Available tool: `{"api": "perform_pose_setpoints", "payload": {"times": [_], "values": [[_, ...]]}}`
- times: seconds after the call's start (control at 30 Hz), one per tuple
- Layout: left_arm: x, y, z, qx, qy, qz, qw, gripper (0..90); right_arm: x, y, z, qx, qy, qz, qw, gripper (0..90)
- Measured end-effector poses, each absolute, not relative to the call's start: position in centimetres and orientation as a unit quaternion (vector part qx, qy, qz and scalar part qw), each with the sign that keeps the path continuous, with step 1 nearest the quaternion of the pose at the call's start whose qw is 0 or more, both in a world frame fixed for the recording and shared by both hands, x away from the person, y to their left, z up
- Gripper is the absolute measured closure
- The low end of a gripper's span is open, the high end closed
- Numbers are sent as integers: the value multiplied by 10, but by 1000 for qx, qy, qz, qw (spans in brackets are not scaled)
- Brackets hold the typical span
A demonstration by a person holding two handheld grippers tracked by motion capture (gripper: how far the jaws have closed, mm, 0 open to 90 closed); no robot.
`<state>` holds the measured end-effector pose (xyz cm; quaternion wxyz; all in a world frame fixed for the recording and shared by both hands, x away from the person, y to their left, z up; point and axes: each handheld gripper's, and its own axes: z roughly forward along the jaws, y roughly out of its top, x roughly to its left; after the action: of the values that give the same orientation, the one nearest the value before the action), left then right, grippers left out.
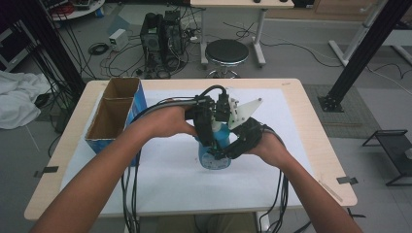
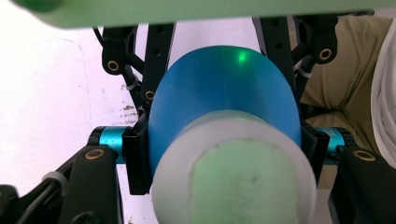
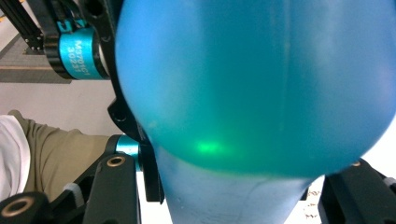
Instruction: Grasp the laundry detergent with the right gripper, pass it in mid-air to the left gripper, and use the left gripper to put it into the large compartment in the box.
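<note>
Left gripper [image 1: 210,141]: clamped on the blue plastic bottle [image 1: 216,158], at its neck below the white cap [image 2: 231,168].
Right gripper [image 1: 228,151]: clamped on its rounded body.
Bottle: upright, mid-table [image 1: 291,92].
Handling: probably light, smooth, slippery, squeezable; neck is the surest hold.

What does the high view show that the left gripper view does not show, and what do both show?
The high view has the cardboard box at the table's left edge, the black stool beyond the table, both forearms, and the right claw shut low on the blue bottle. The left gripper view has the bottle's white cap seen end-on, with the left claw shut just beside it, and the person's khaki trousers. Both share the blue bottle and the white sheet on the table.
</note>
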<state>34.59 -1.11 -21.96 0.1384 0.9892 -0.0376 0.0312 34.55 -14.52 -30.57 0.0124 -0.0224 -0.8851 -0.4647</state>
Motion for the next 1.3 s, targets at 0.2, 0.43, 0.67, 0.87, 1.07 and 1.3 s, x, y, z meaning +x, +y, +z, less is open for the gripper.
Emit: {"api": "perform_pose_setpoints", "payload": {"times": [0.2,0.43,0.67,0.87,1.07,1.3], "values": [[345,-11,-212,989,-39,34,139,380,347,-147,-301,-22,-884,-467,13,310],[345,-1,-203,989,-36,38,139,380,348,-163,-299,-8,-897,-441,-1,105],[347,16,-200,990,-19,42,136,379,350,-185,-304,-69,-921,-383,-15,106],[350,25,-199,990,-5,52,129,379,353,-205,-299,-113,-926,-359,-30,107],[354,32,-196,990,7,58,125,379,358,-219,-291,-127,-942,-311,-23,16],[363,45,-188,989,37,66,128,379,362,-246,-287,-140,-957,-253,-19,7]]}}
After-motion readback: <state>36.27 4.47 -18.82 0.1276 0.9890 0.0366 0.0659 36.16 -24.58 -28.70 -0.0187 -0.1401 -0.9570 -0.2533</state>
